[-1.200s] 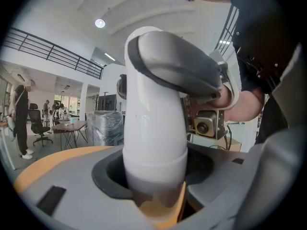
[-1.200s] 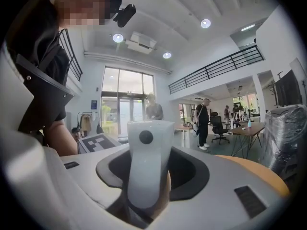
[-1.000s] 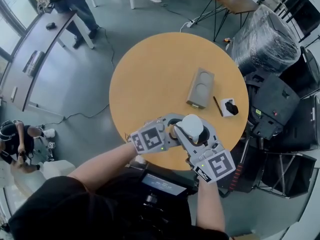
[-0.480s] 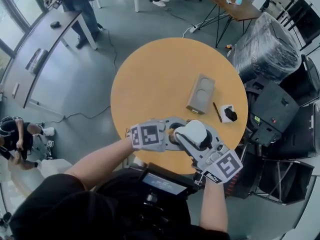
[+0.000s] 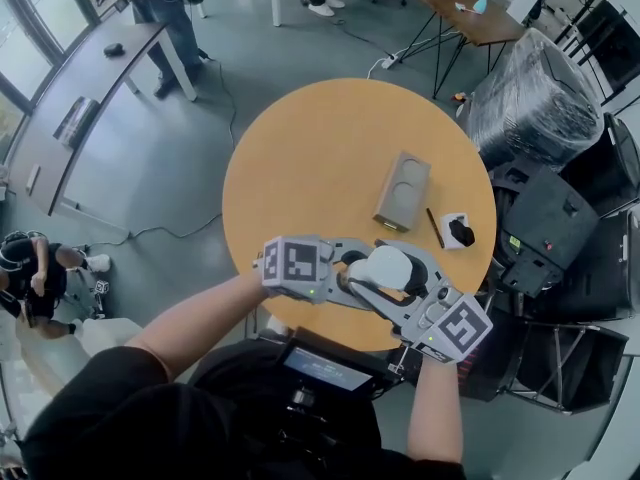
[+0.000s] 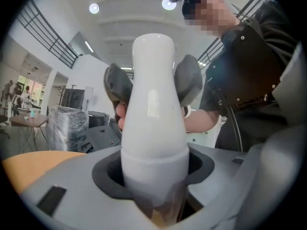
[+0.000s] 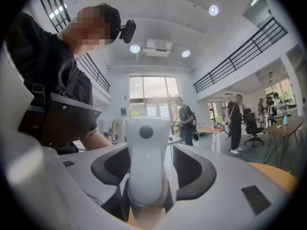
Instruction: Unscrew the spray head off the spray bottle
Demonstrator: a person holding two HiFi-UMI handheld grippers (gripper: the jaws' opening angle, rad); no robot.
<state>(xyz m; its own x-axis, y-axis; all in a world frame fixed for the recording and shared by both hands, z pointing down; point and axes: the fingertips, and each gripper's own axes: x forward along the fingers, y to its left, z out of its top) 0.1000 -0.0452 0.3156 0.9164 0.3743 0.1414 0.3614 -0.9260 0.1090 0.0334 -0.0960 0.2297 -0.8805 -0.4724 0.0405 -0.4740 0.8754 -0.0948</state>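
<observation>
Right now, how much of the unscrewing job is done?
Done: the left gripper clamps the spray bottle. In hand: the right gripper has just been opening its jaws around the spray head. Left: the head still looks seated, so unscrewing remains.

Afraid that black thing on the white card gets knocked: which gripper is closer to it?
Right. The right gripper, jaws just opening around the spray bottle, is just below-left of the black thing; the left gripper holds it from farther left.
</observation>
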